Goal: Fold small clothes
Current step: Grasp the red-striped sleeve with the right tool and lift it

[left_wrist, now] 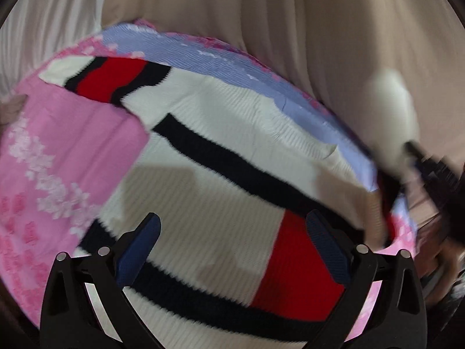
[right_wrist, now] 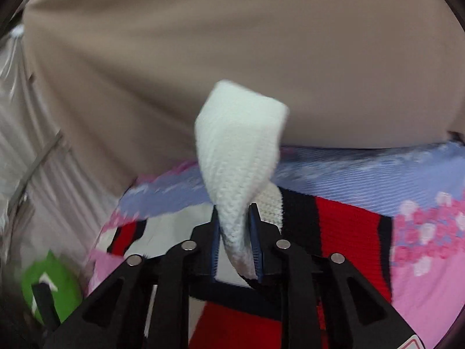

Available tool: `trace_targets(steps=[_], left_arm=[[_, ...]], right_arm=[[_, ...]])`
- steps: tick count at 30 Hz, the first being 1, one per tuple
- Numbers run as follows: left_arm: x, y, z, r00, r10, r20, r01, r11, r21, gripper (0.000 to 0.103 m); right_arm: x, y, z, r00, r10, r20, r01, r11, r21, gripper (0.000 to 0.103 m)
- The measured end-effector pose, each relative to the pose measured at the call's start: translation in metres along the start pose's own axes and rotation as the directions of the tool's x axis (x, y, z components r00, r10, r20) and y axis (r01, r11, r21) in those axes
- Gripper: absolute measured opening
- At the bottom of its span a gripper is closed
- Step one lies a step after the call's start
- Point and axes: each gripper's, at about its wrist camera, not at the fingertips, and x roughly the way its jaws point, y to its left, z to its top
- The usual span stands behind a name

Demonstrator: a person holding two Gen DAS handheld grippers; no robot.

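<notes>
Here, one sweater (left_wrist: 221, 151), right claw (right_wrist: 234, 232) pinching it

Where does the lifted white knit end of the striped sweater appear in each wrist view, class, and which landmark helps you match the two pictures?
Left wrist view: the white knit end is a blurred patch at the right, above the right gripper.
Right wrist view: it stands centre frame, pinched in the right gripper.
Shared landmark: the lilac band of the pink floral sheet behind the sweater.
</notes>
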Motion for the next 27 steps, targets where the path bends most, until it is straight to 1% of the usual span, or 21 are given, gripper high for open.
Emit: trace_targets(steps=[2, 4, 6, 7, 9, 10, 11, 13, 14, 15, 17, 18, 19, 20, 21, 22, 23, 24, 25, 26, 27], left_arm=[[0.017, 0.004, 0.016, 0.998, -0.061, -0.015, 0.060, 0.997, -0.048, 0.098], [0.038, 0.007, 0.030, 0.994, -0.105, -0.039, 0.102, 0.991, -0.083, 0.098], [0.067, 0.009, 0.042, 0.991, -0.105, -0.076, 0.097, 0.989, -0.109, 0.098], [0.078, 0.010, 0.047, 0.991, -0.098, -0.091, 0.087, 0.990, -0.115, 0.098], [0.106, 0.009, 0.054, 0.988, -0.085, -0.127, 0.067, 0.989, -0.134, 0.098], [0.117, 0.010, 0.056, 0.987, -0.062, -0.150, 0.041, 0.989, -0.142, 0.098], [0.127, 0.012, 0.057, 0.984, -0.045, -0.173, 0.018, 0.988, -0.156, 0.097], [0.141, 0.017, 0.056, 0.979, -0.030, -0.200, -0.012, 0.979, -0.202, 0.092], [0.140, 0.016, 0.056, 0.984, -0.022, -0.177, -0.015, 0.978, -0.209, 0.089], [0.139, 0.013, 0.057, 0.987, -0.005, -0.163, -0.028, 0.979, -0.200, 0.082], [0.143, 0.007, 0.061, 0.983, -0.034, -0.180, 0.001, 0.984, -0.178, 0.027], [0.146, 0.005, 0.065, 0.979, -0.071, -0.191, 0.034, 0.981, -0.189, 0.015], [0.145, 0.004, 0.071, 0.976, -0.116, -0.182, 0.076, 0.974, -0.213, 0.009], [0.139, 0.001, 0.078, 0.979, -0.139, -0.148, 0.105, 0.970, -0.218, 0.008], [0.130, -0.004, 0.086, 0.982, -0.152, -0.109, 0.128, 0.971, -0.202, 0.008], [0.117, -0.012, 0.096, 0.985, -0.162, -0.060, 0.150, 0.975, -0.166, 0.008], [0.109, -0.017, 0.103, 0.984, -0.173, -0.031, 0.167, 0.976, -0.141, 0.008], [0.103, -0.020, 0.108, 0.985, -0.171, -0.007, 0.169, 0.979, -0.111, 0.008], [0.104, -0.020, 0.107, 0.988, -0.153, -0.006, 0.152, 0.984, -0.088, 0.008], [0.115, -0.018, 0.103, 0.991, -0.127, -0.034, 0.124, 0.990, -0.064, 0.008], [0.127, -0.015, 0.098, 0.992, -0.103, -0.072, 0.099, 0.993, -0.056, 0.008]], right_arm=[[0.029, 0.037, -0.022, 0.997, -0.068, -0.032, 0.064, 0.992, -0.111, 0.028], [0.040, 0.039, -0.046, 0.988, -0.135, -0.069, 0.126, 0.985, -0.119, 0.033], [0.032, 0.015, -0.070, 0.977, -0.195, -0.091, 0.191, 0.980, -0.054, 0.052], [0.024, 0.004, -0.084, 0.962, -0.253, -0.099, 0.251, 0.967, -0.035, 0.055], [0.007, -0.031, -0.111, 0.914, -0.380, -0.145, 0.380, 0.924, -0.025, 0.056], [0.005, -0.044, -0.119, 0.888, -0.423, -0.178, 0.427, 0.904, -0.020, 0.056], [0.003, -0.052, -0.126, 0.873, -0.444, -0.200, 0.452, 0.892, -0.009, 0.056], [0.000, -0.069, -0.140, 0.855, -0.459, -0.242, 0.476, 0.879, 0.014, 0.056], [0.001, -0.072, -0.146, 0.848, -0.466, -0.253, 0.483, 0.876, 0.006, 0.056], [0.007, -0.074, -0.149, 0.843, -0.468, -0.264, 0.482, 0.876, -0.013, 0.057], [0.020, -0.078, -0.155, 0.839, -0.464, -0.285, 0.473, 0.880, -0.040, 0.057], [0.023, -0.077, -0.161, 0.840, -0.458, -0.291, 0.466, 0.883, -0.043, 0.057], [0.028, -0.077, -0.160, 0.842, -0.454, -0.293, 0.462, 0.886, -0.044, 0.056], [0.034, -0.079, -0.154, 0.847, -0.445, -0.289, 0.456, 0.889, -0.031, 0.043], [0.035, -0.081, -0.147, 0.857, -0.433, -0.281, 0.448, 0.894, -0.010, 0.012], [0.031, -0.078, -0.139, 0.867, -0.422, -0.264, 0.444, 0.896, 0.024, 0.014], [0.022, -0.079, -0.129, 0.893, -0.395, -0.216, 0.420, 0.904, 0.083, 0.013], [0.014, -0.080, -0.122, 0.907, -0.382, -0.175, 0.405, 0.906, 0.124, 0.013], [0.004, -0.081, -0.117, 0.914, -0.381, -0.142, 0.401, 0.903, 0.155, 0.013], [-0.001, -0.083, -0.117, 0.914, -0.385, -0.129, 0.403, 0.899, 0.173, 0.013], [-0.001, -0.091, -0.124, 0.909, -0.392, -0.143, 0.414, 0.889, 0.196, 0.013]])
